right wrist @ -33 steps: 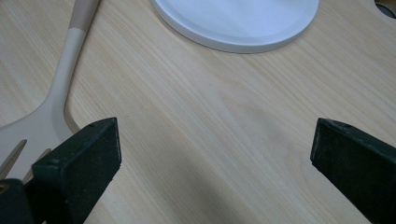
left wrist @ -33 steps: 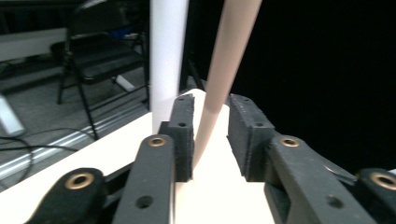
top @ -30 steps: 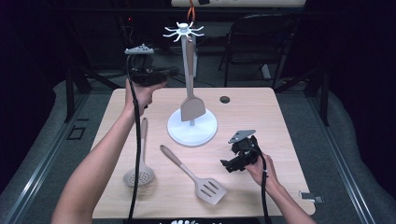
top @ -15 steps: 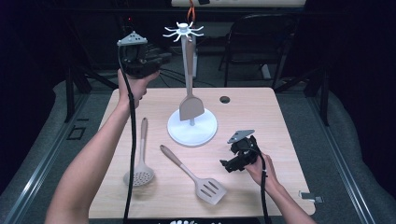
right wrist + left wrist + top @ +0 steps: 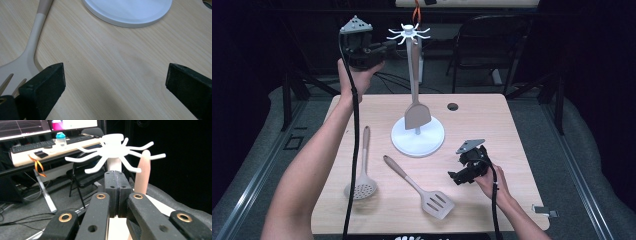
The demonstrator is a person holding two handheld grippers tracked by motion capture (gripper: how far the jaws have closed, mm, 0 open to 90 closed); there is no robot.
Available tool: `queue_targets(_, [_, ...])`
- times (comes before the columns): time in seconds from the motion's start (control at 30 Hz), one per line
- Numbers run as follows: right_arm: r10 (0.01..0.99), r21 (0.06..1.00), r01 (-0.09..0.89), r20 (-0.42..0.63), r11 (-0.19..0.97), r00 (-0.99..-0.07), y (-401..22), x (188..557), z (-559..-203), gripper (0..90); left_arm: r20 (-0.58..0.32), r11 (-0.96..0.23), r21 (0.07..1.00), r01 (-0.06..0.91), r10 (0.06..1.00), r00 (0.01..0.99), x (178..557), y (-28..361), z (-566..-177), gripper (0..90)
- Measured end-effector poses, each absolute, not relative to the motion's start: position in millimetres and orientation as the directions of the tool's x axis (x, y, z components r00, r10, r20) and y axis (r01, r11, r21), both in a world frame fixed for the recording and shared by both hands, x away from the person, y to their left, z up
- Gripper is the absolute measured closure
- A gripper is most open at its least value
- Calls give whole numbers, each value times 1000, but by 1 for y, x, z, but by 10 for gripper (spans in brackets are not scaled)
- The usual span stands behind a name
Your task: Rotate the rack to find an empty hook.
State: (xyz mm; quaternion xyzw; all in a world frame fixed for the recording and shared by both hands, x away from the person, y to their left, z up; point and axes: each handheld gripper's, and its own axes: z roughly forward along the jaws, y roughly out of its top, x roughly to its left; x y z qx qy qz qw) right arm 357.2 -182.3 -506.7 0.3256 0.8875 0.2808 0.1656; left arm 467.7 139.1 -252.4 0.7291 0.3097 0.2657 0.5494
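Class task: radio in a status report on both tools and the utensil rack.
Left tool shut, empty, beside rack top. Right tool open over table. One spatula hung; path clear.

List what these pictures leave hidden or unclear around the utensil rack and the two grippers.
- Hook holding the hanging spatula: too small in the high view; the left gripper view cuts off the handle below.
- Slotted spatula head: cut by the right gripper view's edge and covered by a jaw.
- Rack base: cut off at the top edge there.

My jaws stand wide apart over the wooden table (image 5: pixel 112 75). A slotted spatula (image 5: pixel 27 50) lies beside my one jaw, and the white round base (image 5: pixel 130 12) sits ahead.
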Motion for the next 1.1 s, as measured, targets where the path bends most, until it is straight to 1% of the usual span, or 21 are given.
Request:
queue_targets(0.23, [674, 621, 479, -109, 621, -731, -181, 356, -508, 22, 34, -188, 966, 179, 775, 632, 480, 142, -248, 900])
queue_targets(0.5, [669, 613, 477, -116, 630, -734, -182, 355, -506, 24, 16, -169, 966, 196, 794, 607, 489, 143, -250, 900])
queue_targets(0.53, [675, 627, 478, -104, 615, -731, -181, 355, -508, 24, 16, -169, 966, 196, 794, 607, 489, 143, -250, 900])
queue_targets(0.57, [664, 610, 475, -116, 634, -739, -182, 355, -506, 24, 15, -171, 965, 200, 793, 609, 488, 144, -251, 900])
queue_targets(0.67, [673, 625, 477, -106, 618, -732, -181, 355, -508, 24, 18, -176, 964, 198, 790, 613, 486, 145, -252, 900])
queue_targets(0.7, [664, 609, 476, -115, 634, -739, -182, 355, -506, 24, 28, -188, 962, 196, 787, 617, 484, 145, -254, 900])
queue_targets(0.77, [673, 618, 481, -109, 622, -731, -181, 354, -507, 24, 34, -195, 961, 195, 784, 620, 481, 146, -257, 900])
queue_targets(0.83, [663, 605, 477, -116, 637, -739, -182, 355, -506, 25, 34, -197, 961, 195, 780, 625, 479, 147, -258, 900])
queue_targets(1.1, [660, 590, 480, -122, 649, -742, -180, 355, -506, 27, 63, -235, 957, 170, 740, 670, 457, 152, -263, 900])
